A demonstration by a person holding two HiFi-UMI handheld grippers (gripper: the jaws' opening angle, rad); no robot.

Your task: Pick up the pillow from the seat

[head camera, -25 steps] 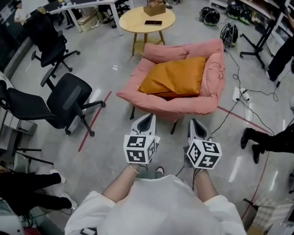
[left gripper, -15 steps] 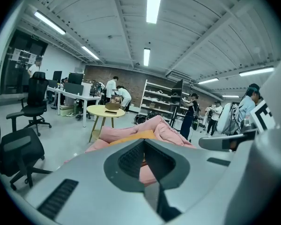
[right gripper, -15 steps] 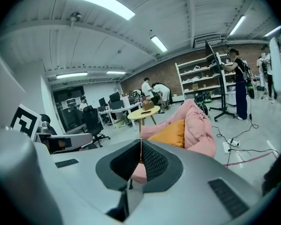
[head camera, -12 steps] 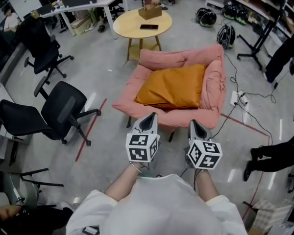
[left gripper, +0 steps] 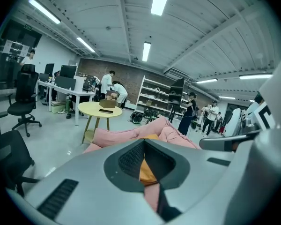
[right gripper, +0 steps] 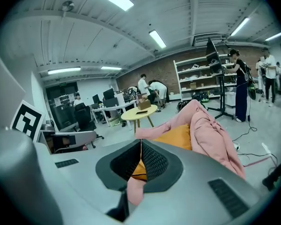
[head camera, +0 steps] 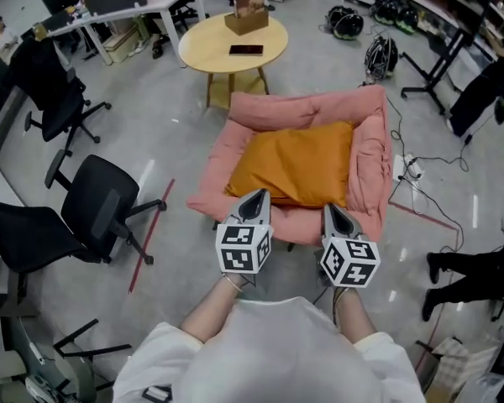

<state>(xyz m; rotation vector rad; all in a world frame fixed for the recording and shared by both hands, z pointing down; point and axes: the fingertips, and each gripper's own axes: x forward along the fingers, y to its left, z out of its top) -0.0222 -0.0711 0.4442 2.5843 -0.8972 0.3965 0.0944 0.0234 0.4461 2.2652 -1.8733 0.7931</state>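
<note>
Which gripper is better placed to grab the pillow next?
Neither clearly. Left gripper and right gripper hang side by side before the seat, jaws shut, each facing a near corner of the pillow. Likely both.

The grey floor (head camera: 172, 133) in front of you carries a pink cushioned seat (head camera: 368, 154). One orange pillow (head camera: 298, 164) lies flat in the seat, filling most of its well and reaching the right arm padding. Beyond the seat, a round wooden table (head camera: 208, 44) stands on the floor. It bears a box (head camera: 249, 13) at its far edge and a flat dark object (head camera: 245, 49) near its centre, apart from each other. To your left, a black office chair (head camera: 109, 212) and a second chair (head camera: 50, 82) stand on the floor, near a red line (head camera: 151, 235). To your right, a power strip (head camera: 410, 168) and cables lie on the floor.
</note>
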